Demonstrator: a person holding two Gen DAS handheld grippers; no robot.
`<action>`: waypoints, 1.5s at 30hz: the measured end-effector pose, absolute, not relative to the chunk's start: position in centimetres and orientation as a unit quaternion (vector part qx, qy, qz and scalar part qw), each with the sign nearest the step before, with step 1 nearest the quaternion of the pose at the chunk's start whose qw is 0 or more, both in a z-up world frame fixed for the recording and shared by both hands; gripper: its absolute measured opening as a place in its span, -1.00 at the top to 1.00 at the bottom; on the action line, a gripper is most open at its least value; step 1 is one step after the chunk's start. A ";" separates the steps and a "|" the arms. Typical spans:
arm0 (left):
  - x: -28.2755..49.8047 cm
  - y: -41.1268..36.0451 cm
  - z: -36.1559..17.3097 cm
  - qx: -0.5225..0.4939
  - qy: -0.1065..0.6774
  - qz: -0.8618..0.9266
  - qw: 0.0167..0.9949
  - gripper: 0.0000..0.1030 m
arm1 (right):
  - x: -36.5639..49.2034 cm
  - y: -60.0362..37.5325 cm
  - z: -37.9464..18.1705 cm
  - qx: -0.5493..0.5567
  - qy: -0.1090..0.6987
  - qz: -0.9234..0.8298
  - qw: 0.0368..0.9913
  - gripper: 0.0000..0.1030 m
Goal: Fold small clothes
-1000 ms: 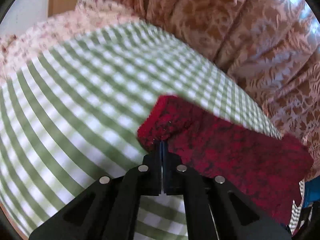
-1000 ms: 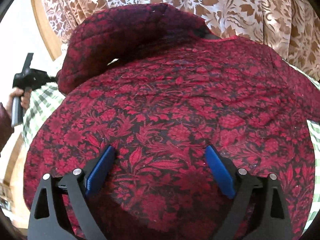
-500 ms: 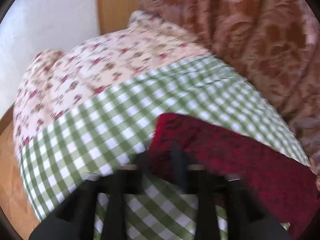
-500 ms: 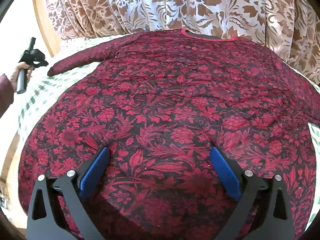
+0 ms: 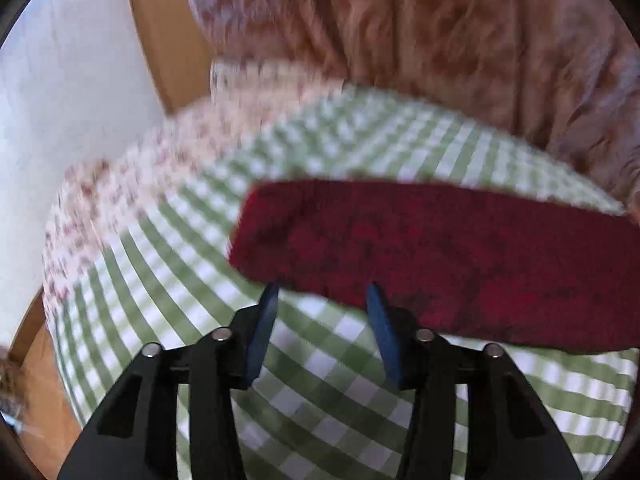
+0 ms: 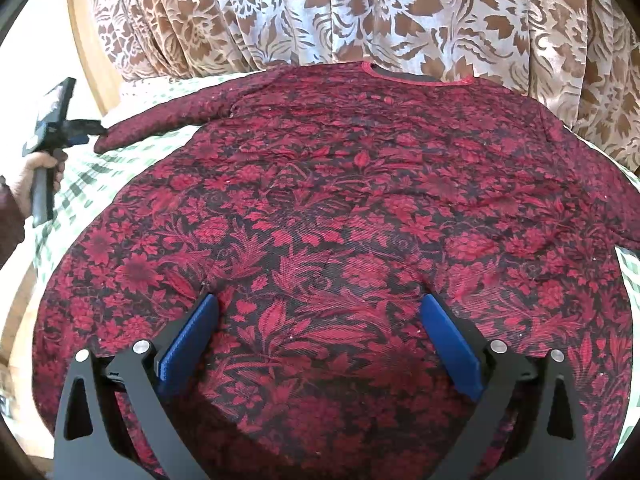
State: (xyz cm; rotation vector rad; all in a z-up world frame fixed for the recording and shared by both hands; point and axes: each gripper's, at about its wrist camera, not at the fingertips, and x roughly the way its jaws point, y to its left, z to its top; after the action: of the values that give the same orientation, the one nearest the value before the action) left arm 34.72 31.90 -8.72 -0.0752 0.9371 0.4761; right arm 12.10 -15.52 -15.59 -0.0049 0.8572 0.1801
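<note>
One red floral top (image 6: 340,208) lies flat on the green checked cloth (image 5: 168,264), its sleeve (image 5: 440,256) (blurred) stretched across mid-frame. The left gripper (image 5: 322,300) and the right gripper (image 6: 316,312) both gape, grasping nothing.

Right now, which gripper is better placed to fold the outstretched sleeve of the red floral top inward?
Left. The left gripper is open right at the sleeve cuff on the green checked cloth. The right gripper hovers open over the red floral top near its hem, far from that sleeve.
</note>
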 end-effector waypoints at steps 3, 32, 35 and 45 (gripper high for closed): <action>35.0 35.8 -11.1 -0.106 0.463 0.255 0.842 0.17 | 12.1 -15.5 -15.6 -0.003 0.414 0.087 0.906 -0.94; 19.0 -1.7 -10.2 -0.054 0.434 -0.153 0.886 -0.22 | 7.0 -56.4 -13.7 0.439 0.302 -0.192 0.824 -0.23; 19.2 -2.4 -10.3 -0.040 0.433 -0.149 0.888 -0.25 | 7.7 -60.7 -14.4 0.470 0.279 -0.225 0.807 -0.14; 18.8 -2.4 -10.6 -0.019 0.436 -0.152 0.887 -0.31 | 10.3 -64.9 -11.2 0.349 0.297 -0.329 0.826 0.81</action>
State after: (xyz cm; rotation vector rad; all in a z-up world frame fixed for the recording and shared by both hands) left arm 18.79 -2.41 -10.57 -0.0404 0.9066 -0.3154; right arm 10.32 -64.86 -11.21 0.7411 0.6319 -0.6981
